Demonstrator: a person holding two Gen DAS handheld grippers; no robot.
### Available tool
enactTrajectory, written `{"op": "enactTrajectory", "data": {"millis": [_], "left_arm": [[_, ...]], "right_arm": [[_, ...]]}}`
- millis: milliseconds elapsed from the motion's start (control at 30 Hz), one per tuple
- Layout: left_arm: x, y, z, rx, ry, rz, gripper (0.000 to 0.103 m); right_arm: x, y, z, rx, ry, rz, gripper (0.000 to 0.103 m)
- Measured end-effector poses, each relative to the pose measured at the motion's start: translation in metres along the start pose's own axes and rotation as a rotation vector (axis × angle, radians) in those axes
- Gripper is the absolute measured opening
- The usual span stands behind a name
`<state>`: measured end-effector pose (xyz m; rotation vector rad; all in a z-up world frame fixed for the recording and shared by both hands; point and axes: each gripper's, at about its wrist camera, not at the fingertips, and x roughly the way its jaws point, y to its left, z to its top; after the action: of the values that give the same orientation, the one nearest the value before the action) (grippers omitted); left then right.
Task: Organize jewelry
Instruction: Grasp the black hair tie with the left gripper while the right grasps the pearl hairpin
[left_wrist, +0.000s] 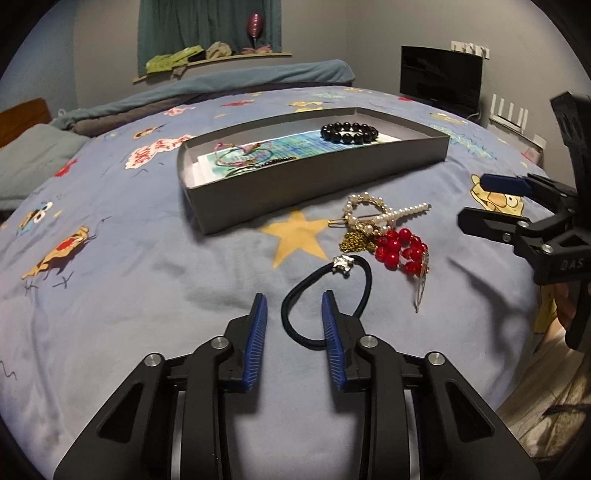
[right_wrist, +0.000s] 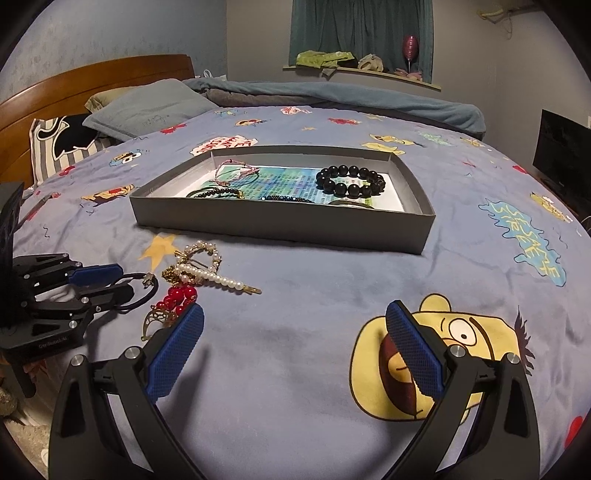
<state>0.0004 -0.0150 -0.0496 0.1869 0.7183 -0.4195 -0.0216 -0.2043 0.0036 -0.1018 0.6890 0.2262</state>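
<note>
bedroom with grey walls, a green curtain over a ledge, and a wide bed (left_wrist: 110, 288) under a blue cartoon-print cover that carries everything. a shallow grey box (left_wrist: 314, 184) lies toward the middle of the bed; inside it, on a blue-green printed sheet, sit a black bead bracelet (left_wrist: 349, 132) at the right end and a pink cord bracelet (left_wrist: 240, 151) with some thinner dark strands at the left end.

loose jewelry lies on the cover just in front of the box: a pearl hair clip (left_wrist: 384, 214), a small gold chain (left_wrist: 356, 240) touching it, a cluster of red beads (left_wrist: 400, 251), and a black hair tie (left_wrist: 325, 299) with a small silver charm.

the left hand-held gripper (left_wrist: 293, 306) sits low over the hair tie. its blue pads are partly closed with a gap between them; the left side of the tie's loop runs through that gap, and the right pad stands inside the loop. the pads do not visibly press on the band.

the right hand-held gripper (right_wrist: 295, 325) hovers over bare cover beside a yellow cartoon face, its jaws spread wide with nothing between them, just to the right of the loose pile. a little of a person's hand shows behind it in the left wrist view.
</note>
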Motion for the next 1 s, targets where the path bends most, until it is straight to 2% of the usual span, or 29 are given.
{"op": "enactTrajectory", "data": {"millis": [100,167,200,333,633,867,1000], "left_arm": [[0.001,-0.006,-0.002,0.047,-0.009,0.003,0.02],[0.002,-0.009,-0.003,0.068,-0.011,0.004,0.008],[0.002,-0.009,-0.004,0.07,-0.014,0.007,0.005],[0.003,-0.003,-0.005,0.039,-0.027,-0.013,0.004],[0.005,0.009,-0.005,-0.021,-0.052,-0.044,0.004],[0.006,0.01,-0.005,-0.017,-0.057,-0.034,0.004],[0.006,0.01,-0.005,-0.017,-0.056,-0.031,0.004]], "right_arm": [[0.005,0.007,0.003,-0.021,0.001,-0.003,0.097],[0.009,0.013,0.006,-0.044,-0.003,-0.001,0.094],[0.011,0.016,0.008,-0.054,-0.003,-0.003,0.091],[0.02,0.022,0.009,-0.071,0.006,-0.011,0.091],[0.032,0.04,0.011,-0.154,0.022,0.014,0.073],[0.034,0.052,0.007,-0.21,0.029,0.072,0.041],[0.032,0.046,0.007,-0.173,0.032,0.103,0.015]]}}
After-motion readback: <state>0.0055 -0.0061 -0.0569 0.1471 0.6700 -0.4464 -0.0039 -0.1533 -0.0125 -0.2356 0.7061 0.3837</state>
